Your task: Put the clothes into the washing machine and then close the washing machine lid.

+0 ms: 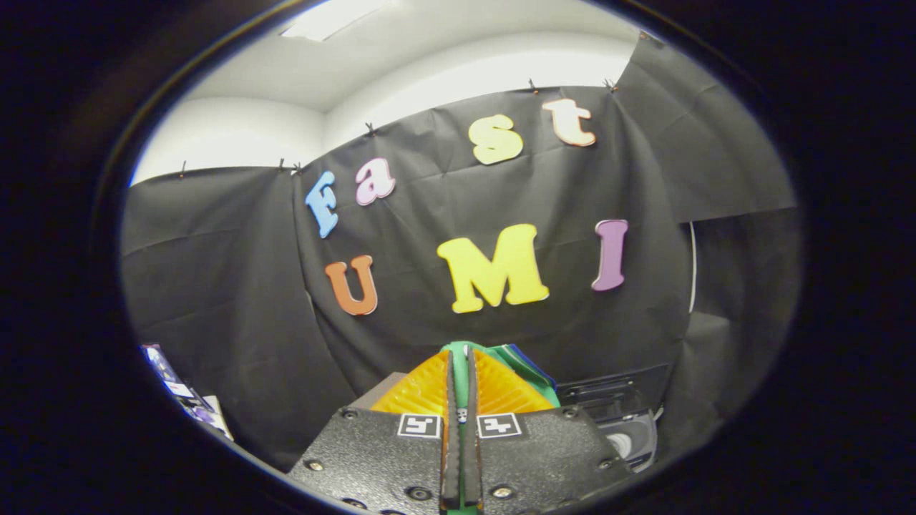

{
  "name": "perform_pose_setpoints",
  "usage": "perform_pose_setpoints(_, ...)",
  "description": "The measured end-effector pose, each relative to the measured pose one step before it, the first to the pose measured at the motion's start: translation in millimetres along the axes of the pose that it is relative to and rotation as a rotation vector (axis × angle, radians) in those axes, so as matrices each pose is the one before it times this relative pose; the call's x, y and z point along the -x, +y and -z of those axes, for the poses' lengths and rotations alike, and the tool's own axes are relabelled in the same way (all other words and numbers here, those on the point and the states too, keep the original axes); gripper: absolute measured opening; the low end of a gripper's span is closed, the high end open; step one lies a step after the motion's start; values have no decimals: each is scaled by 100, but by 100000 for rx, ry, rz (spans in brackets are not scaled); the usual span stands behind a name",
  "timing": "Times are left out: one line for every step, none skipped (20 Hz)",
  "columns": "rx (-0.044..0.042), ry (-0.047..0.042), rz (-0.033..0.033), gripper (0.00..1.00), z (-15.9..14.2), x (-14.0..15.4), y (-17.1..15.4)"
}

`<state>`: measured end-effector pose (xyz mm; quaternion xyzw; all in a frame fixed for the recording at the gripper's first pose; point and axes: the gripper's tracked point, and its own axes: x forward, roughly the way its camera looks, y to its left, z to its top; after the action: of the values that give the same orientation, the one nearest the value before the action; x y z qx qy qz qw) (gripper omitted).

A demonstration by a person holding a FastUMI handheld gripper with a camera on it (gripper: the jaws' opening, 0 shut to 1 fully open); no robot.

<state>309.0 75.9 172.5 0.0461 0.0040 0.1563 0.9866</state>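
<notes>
Tongs [463, 357] at 6 o'clock, raised and aimed at the black cloth wall [215, 286]. Both orange ribbed fingers [422, 392] drawn tight together, only a thin slit left between the dark inner pads. Clenched on green cloth [458, 352]: a narrow strip of it pinched in the slit, more of it bunched over the tips at 12 o'clock of the fingers. Further folds of the clothes, green with a blue edge [533, 368], spilling past the right-hand finger toward 2 o'clock and hanging just beside it, touching its outer face. Whether the blue belongs to the same garment or a second one: cannot tell.

Two square black-and-white markers [499, 425] on the textured black body of the tongs, one behind each finger.

Washing machine [622, 422] low at 4 o'clock of the fingers, dark, mostly hidden behind the body of the tongs; a dark panel with ridges on top and a pale rounded part below it visible. Lid position: cannot tell. Clothes well apart from the machine, held in the air above and to its 10 o'clock side.

A brownish flat corner [379, 390] peeking out just at 9 o'clock of the left-hand finger, too little shown to name. Printed papers or packets [179, 390] lying low at 8 o'clock, near the foot of the wall. White ceiling with a bright light panel [329, 18] at 11 o'clock, above the cloth.
</notes>
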Motion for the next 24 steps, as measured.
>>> perform_pose_setpoints(187, -1006, 2245, 6, -568, 478, -1514)
perform_pose_setpoints(-333, -798, 1903, 6, -424, 190, -1486)
perform_pose_setpoints(-390, -243, 1527, 6, -465, 368, -1475)
perform_pose_setpoints(-238, -99, 1315, 6, -261, -97, -1389)
perform_pose_setpoints(124, 181, 1168, 6, -124, -32, -1566)
perform_pose_setpoints(219, 22, 867, 6, -67, -317, -1447)
perform_pose_setpoints(0, 427, 508, 6, 57, -317, -1438)
perform_pose_setpoints(-232, 815, -368, 6, 244, -734, -1148)
perform_pose_setpoints(-462, 1035, -382, 6, 321, -633, -1085)
perform_pose_setpoints(668, 1122, -896, 6, 325, -818, -978)
perform_pose_setpoints(1373, 843, -730, 6, 461, -809, -1037)
perform_pose_setpoints(1579, 620, -1149, 6, 441, -970, -830)
perform_pose_setpoints(1465, 886, -1067, 6, 653, -967, -750)
perform_pose_setpoints(1413, 1663, -1259, 6, 877, -1017, -529)
perform_pose_setpoints(1791, 1890, -1147, 6, 1109, -878, -545)
perform_pose_setpoints(2008, 1718, -810, 6, 983, -998, -513)
perform_pose_setpoints(1327, 2037, -903, 6, 1164, -1230, -400)
perform_pose_setpoints(383, 2362, -1550, 6, 1197, -1203, -152)
perform_pose_setpoints(-458, 2666, -1253, 6, 1308, -598, -154)
perform_pose_setpoints(230, 2575, -563, 6, 1171, -1047, -334)
perform_pose_setpoints(638, 2159, -453, 6, 1286, -1334, -308)
perform_pose_setpoints(317, 2247, -905, 6, 1333, -1099, -221)
perform_pose_setpoints(97, 2608, -336, 6, 1489, -641, -432)
perform_pose_setpoints(-149, 2710, -526, 6, 1361, -730, -279)
